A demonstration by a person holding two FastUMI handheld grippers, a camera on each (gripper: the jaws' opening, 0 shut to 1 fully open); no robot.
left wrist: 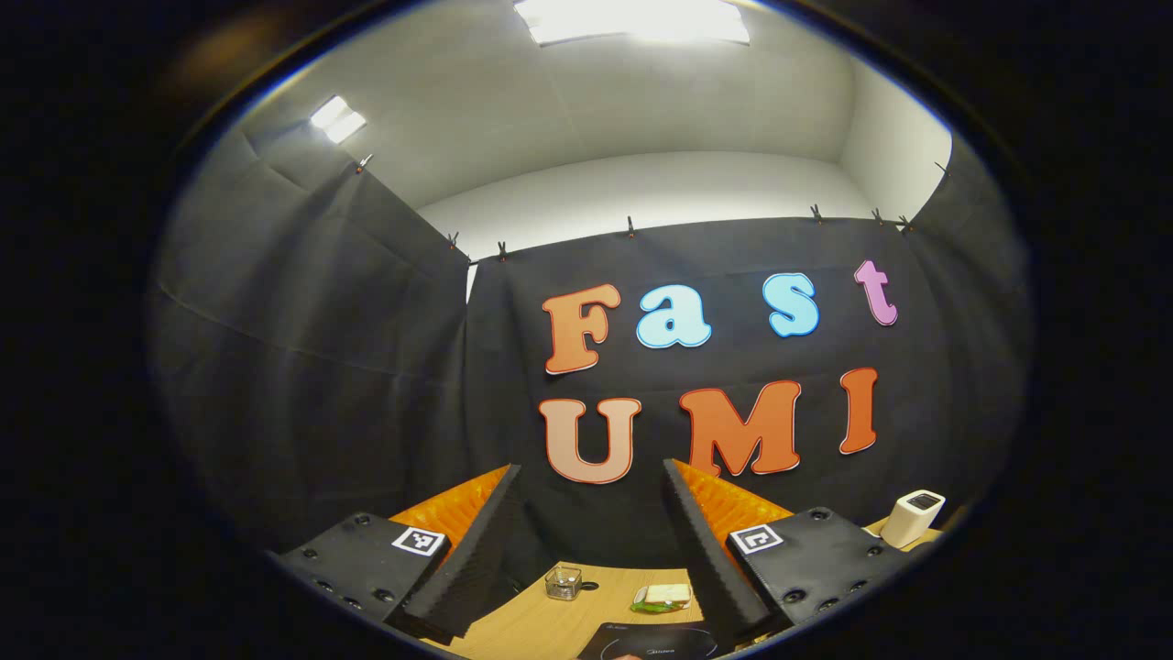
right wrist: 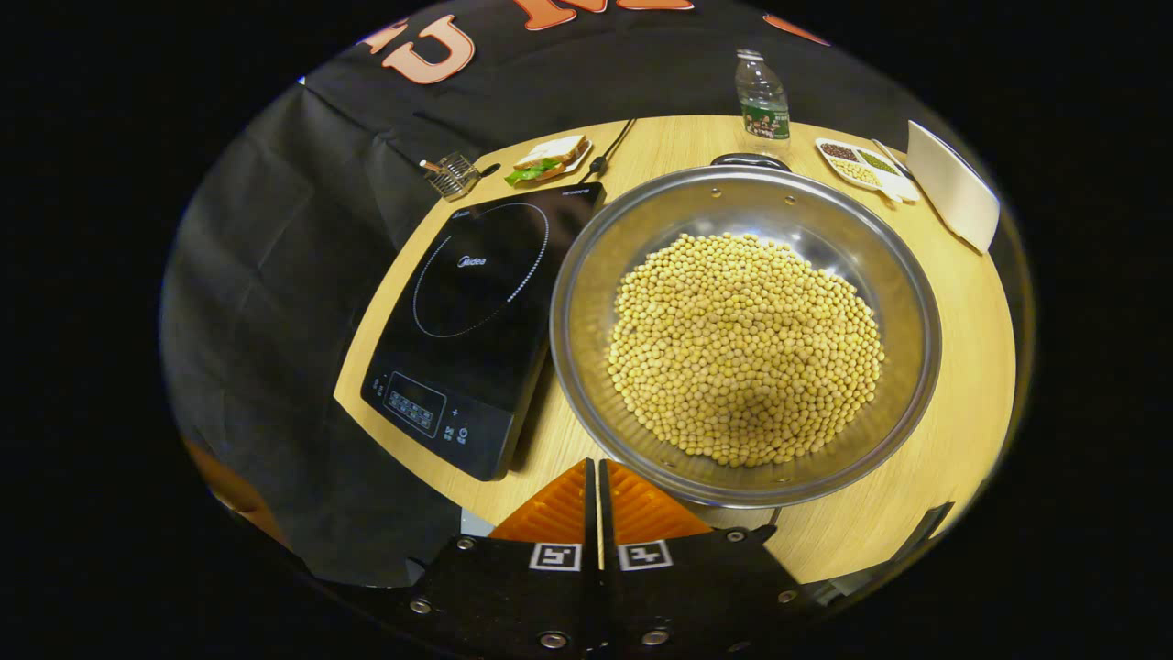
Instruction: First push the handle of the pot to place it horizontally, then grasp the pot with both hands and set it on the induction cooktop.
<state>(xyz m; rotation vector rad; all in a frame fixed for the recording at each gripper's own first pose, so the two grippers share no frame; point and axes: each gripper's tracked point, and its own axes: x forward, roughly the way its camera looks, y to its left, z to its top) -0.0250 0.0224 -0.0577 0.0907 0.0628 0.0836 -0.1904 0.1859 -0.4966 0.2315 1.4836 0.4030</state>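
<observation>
Right gripper (right wrist: pixel 597 486) fingers pressed together, gripping nothing, just short of the pot (right wrist: pixel 632 458) rim. Pot: round shiny steel, heaped with small yellow beans (right wrist: pixel 742 348), on the wood table (right wrist: pixel 953 367) touching the flat black glass cooktop (right wrist: pixel 476 321), "Midea" printed. Left gripper (left wrist: pixel 591 541) spread wide, raised.

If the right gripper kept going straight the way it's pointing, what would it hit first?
Most likely the near rim of the steel pot full of soybeans. The right gripper is shut and aimed right at it, though depth is hard to judge.
</observation>
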